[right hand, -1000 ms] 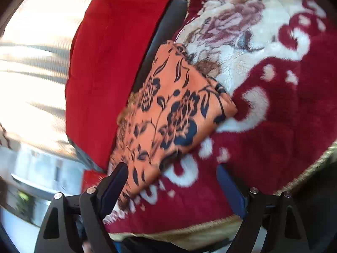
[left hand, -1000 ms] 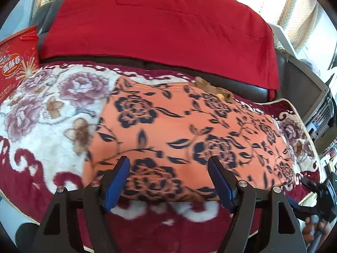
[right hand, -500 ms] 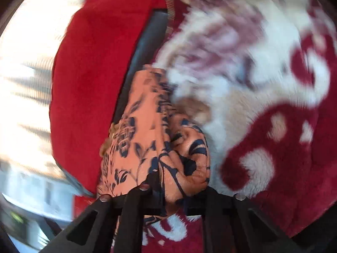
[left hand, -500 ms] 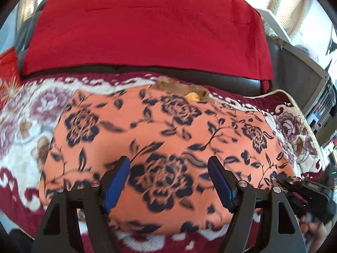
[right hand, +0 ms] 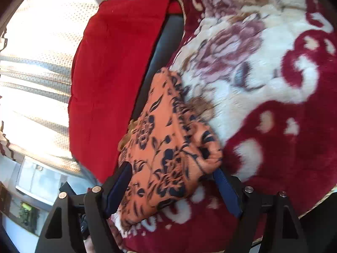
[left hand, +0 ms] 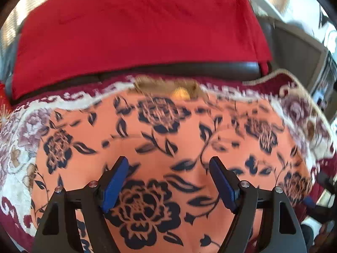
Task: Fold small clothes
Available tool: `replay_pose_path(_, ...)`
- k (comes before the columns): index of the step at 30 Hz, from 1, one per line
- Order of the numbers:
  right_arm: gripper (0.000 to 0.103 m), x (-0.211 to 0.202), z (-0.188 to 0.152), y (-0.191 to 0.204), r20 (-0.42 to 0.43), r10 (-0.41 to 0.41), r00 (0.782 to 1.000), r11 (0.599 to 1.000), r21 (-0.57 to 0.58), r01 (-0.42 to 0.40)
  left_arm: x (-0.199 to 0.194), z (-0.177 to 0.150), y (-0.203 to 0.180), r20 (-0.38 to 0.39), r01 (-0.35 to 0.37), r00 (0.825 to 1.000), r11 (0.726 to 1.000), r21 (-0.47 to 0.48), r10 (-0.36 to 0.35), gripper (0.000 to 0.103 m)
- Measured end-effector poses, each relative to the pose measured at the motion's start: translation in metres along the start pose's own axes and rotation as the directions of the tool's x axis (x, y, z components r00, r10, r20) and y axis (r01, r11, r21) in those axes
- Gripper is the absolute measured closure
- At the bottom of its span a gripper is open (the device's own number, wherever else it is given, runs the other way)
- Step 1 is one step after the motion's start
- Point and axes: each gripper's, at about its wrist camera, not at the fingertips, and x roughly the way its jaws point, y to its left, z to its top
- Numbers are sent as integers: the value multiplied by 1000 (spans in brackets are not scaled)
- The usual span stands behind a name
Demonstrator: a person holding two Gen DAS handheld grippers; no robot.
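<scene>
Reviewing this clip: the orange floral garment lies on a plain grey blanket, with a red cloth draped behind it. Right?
Not quite. The orange floral garment lies on a red-and-white floral blanket, not plain grey, as the right wrist view shows. The red cloth is indeed draped behind it.

**Sofa, blanket, one garment**

A dark sofa (left hand: 210, 67) carries everything. A plush blanket (right hand: 273, 84), cream with mauve flowers and dark red scrolls, covers its seat. A red cloth (left hand: 137, 31) drapes the backrest. Flat on the blanket lies an orange garment (left hand: 168, 147) with navy flowers, its near corner bunched up in the right wrist view.
</scene>
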Motion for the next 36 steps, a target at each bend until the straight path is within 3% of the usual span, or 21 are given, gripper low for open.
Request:
replay_pose_path(3,22,17,4,3,-24,12,1000,1000,15,-12,19,0,3,-56,-30,998,1000,-1,30,23)
replay_pose_path(4,33,27,4,1,-34,-30,999,1000,9,30,32,-2,2,-106,-49,993,999,13,50,23)
replay_pose_path(5,57,29,2,1,-48,-73,996,997,3,73,36,-4,-1,-96,-65,993,997,38,69,21)
replay_pose_path(6,65,26,0,5,-51,-133,990,991,-19,132,35,-3,-5,-76,-79,994,995,59,83,21)
replay_pose_path(7,65,22,-1,7,-46,-150,988,988,-38,148,34,-2,-6,-80,-80,993,995,63,85,21)
replay_pose_path(9,65,18,0,12,-39,-168,985,984,-71,165,34,-1,-4,-84,-69,994,997,41,72,20)
replay_pose_path(11,28,1,3,16,-19,-221,975,969,-116,217,37,0,-3,-87,-69,993,997,47,73,18)
replay_pose_path(14,24,-24,19,24,53,-245,968,957,-149,250,39,0,-3,-86,-71,993,996,60,76,16)
replay_pose_path(16,24,-24,40,33,66,-217,974,957,-183,226,43,2,-4,-90,-69,993,996,61,74,15)
replay_pose_path(19,24,9,79,50,-36,-152,988,960,-245,138,47,2,-2,-98,-62,993,996,63,68,14)
replay_pose_path(22,24,65,108,62,-186,-116,976,956,-288,59,48,4,-1,-102,-54,993,997,61,60,13)
replay_pose_path(26,24,125,132,63,-263,-204,943,942,-316,116,48,3,0,-95,-46,994,997,60,51,11)
replay_pose_path(27,28,138,135,64,-297,-211,931,941,-320,112,47,2,0,-94,-44,994,997,60,49,11)
replay_pose_path(28,51,153,133,69,-323,-237,917,930,-348,117,48,2,0,-94,-43,994,997,63,48,10)
replay_pose_path(29,82,159,129,77,-323,-274,906,908,-397,133,48,2,0,-94,-42,994,997,64,48,10)
replay_pose_path(30,82,161,126,84,-298,-316,901,880,-446,161,49,2,0,-94,-39,995,997,63,45,10)
replay_pose_path(31,83,157,122,97,-235,-338,911,852,-488,190,49,2,0,-94,-37,995,997,62,43,9)
replay_pose_path(32,84,155,125,95,-201,-341,918,847,-490,207,50,2,0,-94,-32,995,998,61,38,9)
replay_pose_path(33,84,152,130,88,-135,-381,915,841,-463,281,50,2,0,-94,-29,995,998,58,34,9)
replay_pose_path(34,84,153,134,76,-115,-423,899,841,-419,342,51,2,0,-97,-31,995,998,59,36,9)
replay_pose_path(36,77,150,135,61,-143,-408,901,873,-350,340,48,5,1,-111,-20,993,998,62,27,9)
